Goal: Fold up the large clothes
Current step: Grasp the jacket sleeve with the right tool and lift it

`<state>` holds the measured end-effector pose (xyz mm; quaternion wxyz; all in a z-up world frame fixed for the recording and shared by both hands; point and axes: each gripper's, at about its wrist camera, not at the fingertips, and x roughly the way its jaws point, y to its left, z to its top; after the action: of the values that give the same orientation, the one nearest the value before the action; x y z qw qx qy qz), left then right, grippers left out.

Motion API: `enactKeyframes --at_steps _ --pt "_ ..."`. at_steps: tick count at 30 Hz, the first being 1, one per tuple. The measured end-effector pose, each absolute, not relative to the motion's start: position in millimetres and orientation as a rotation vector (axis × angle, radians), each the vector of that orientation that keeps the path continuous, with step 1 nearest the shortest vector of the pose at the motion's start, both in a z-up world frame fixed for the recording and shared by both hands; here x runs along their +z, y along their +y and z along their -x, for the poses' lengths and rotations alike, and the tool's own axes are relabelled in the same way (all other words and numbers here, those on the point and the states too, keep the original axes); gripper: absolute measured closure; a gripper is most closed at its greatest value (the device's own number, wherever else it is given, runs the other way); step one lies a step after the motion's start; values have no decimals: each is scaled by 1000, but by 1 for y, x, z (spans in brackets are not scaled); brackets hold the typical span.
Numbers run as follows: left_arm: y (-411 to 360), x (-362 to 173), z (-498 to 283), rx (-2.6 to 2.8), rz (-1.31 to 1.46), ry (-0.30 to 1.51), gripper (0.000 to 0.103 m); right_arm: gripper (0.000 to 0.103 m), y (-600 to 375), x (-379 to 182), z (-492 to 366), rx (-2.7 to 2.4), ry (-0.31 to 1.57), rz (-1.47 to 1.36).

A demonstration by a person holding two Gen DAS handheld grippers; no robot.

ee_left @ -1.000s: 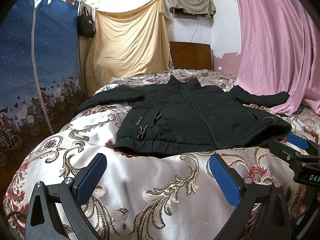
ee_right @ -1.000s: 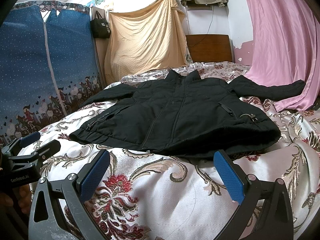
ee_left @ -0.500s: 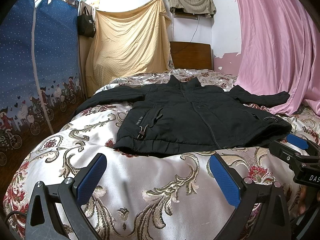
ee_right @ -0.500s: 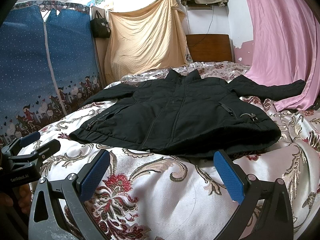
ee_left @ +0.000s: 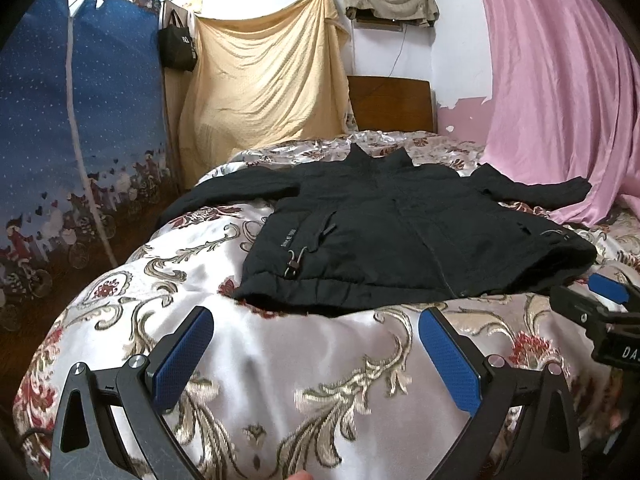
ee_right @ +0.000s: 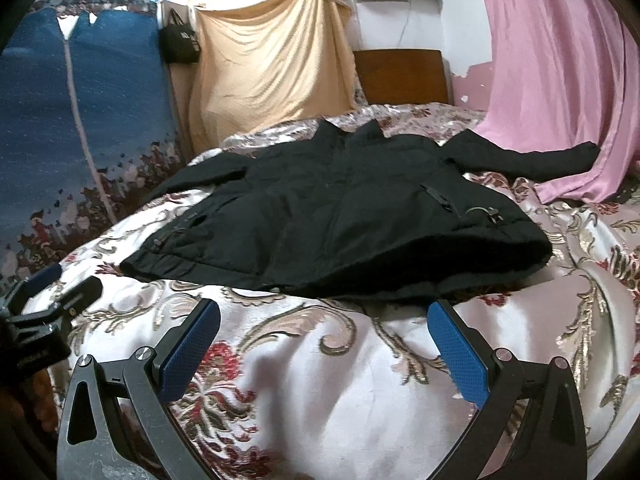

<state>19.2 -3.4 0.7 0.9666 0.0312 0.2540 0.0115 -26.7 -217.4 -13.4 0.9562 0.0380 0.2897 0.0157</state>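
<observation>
A black zip-up jacket (ee_left: pixel 400 232) lies flat, front up, on the floral bedspread, both sleeves spread out to the sides; it also shows in the right wrist view (ee_right: pixel 340 216). My left gripper (ee_left: pixel 316 340) is open and empty, just short of the jacket's hem. My right gripper (ee_right: pixel 324 328) is open and empty, close to the hem on the jacket's right side. The right gripper shows at the right edge of the left wrist view (ee_left: pixel 600 304). The left gripper shows at the left edge of the right wrist view (ee_right: pixel 48 292).
The bed (ee_left: pixel 280 380) has a silky white, gold and red floral cover. A blue fabric wardrobe (ee_left: pixel 72 128) stands left. A pink curtain (ee_left: pixel 560 100) hangs right, touching the bed. A tan sheet (ee_left: pixel 264 88) and wooden headboard (ee_left: pixel 392 104) are behind.
The right gripper has moved forward and tilted, so the jacket sits closer and the view is slightly blurred. The left gripper has barely moved.
</observation>
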Motion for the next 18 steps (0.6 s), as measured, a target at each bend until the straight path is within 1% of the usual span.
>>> enactKeyframes --at_steps 6,12,18 --pt "-14 11 -55 -10 -100 624 0 1 -229 -2 14 -76 649 -33" --pt "-33 29 -106 -58 -58 742 0 1 -256 16 -16 -145 702 -27" --pt "-65 44 -163 -95 -54 825 0 1 -291 34 -53 -175 709 -10"
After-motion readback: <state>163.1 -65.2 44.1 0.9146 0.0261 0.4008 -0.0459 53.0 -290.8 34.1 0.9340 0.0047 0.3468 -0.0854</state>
